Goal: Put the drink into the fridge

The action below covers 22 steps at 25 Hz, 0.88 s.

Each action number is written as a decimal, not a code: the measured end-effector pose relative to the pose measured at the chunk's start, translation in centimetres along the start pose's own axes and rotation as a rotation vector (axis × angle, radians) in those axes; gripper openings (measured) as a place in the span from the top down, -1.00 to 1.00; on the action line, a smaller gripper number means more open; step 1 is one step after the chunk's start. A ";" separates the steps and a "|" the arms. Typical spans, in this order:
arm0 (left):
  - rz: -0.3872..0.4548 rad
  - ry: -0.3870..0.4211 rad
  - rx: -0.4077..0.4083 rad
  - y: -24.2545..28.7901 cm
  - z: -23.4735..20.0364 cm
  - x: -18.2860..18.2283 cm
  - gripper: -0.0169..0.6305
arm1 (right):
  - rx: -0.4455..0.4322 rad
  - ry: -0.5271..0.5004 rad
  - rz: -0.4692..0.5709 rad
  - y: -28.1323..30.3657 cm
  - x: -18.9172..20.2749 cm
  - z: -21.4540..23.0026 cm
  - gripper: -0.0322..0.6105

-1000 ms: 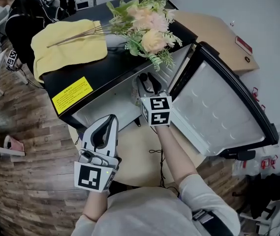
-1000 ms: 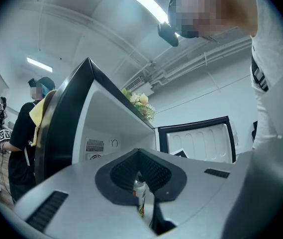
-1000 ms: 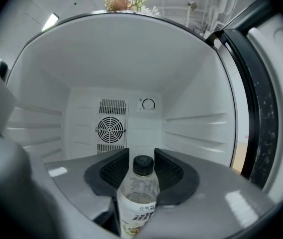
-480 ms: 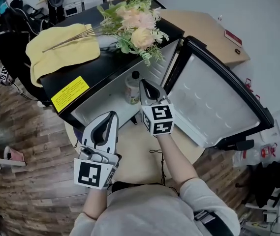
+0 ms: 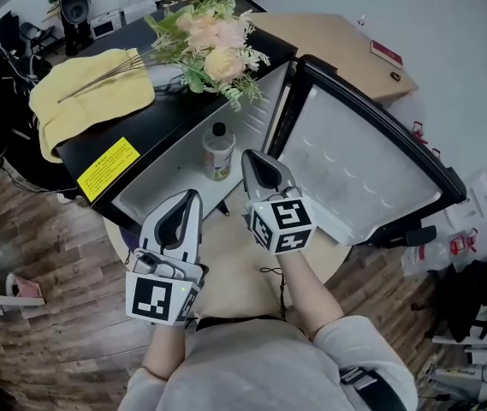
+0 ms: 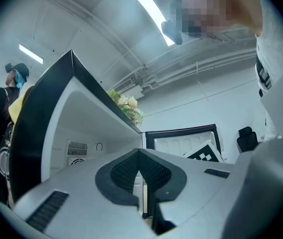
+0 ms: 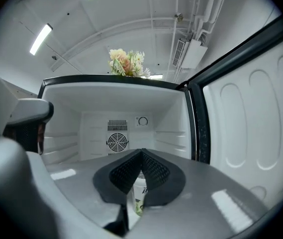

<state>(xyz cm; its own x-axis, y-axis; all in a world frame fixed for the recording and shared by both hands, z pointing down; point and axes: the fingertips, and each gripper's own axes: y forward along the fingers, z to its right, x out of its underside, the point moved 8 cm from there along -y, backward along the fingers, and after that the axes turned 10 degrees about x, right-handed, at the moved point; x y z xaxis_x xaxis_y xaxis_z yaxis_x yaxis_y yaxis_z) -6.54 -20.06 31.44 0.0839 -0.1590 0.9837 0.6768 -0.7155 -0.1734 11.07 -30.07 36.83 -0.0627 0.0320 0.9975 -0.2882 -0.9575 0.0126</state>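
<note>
The drink, a clear bottle with a dark cap (image 5: 218,151), stands upright on the floor of the small black fridge (image 5: 145,135), whose door (image 5: 359,165) hangs wide open to the right. My right gripper (image 5: 257,157) is shut and empty, a short way in front of the bottle and to its right. In the right gripper view the bottle (image 7: 140,195) shows just behind the closed right gripper (image 7: 141,156). My left gripper (image 5: 191,198) is also shut and empty, lower left, outside the fridge opening. Its closed tips (image 6: 141,156) point at the fridge.
Artificial flowers (image 5: 206,37) and a yellow cloth (image 5: 89,92) lie on the fridge top. A tan board (image 5: 337,41) lies behind the door. A round pale table (image 5: 226,255) is under my grippers, with wood floor (image 5: 46,255) to the left. A person stands at the far left.
My right gripper has drawn back out of the fridge and closed, leaving the bottle standing inside. The left gripper has stayed put. The whole view has shifted toward the door.
</note>
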 end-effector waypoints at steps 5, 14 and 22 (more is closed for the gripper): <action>0.008 -0.017 0.015 0.4 0.1 0.1 0.92 | 0.011 -0.033 0.017 -2.4 -0.6 0.0 0.87; 0.013 -0.021 0.031 0.6 0.3 -0.1 0.92 | 0.014 -0.055 0.044 -5.9 -1.6 0.1 0.87; 0.017 -0.035 0.045 0.7 0.7 0.0 0.92 | 0.032 -0.072 0.050 -8.6 -1.9 0.3 0.87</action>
<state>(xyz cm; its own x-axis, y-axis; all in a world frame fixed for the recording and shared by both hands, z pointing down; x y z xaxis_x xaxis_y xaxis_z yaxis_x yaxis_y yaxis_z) -5.59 -20.09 31.31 0.1208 -0.1470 0.9817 0.7074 -0.6811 -0.1890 14.02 -21.97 34.83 -0.0068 -0.0361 0.9993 -0.2560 -0.9660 -0.0367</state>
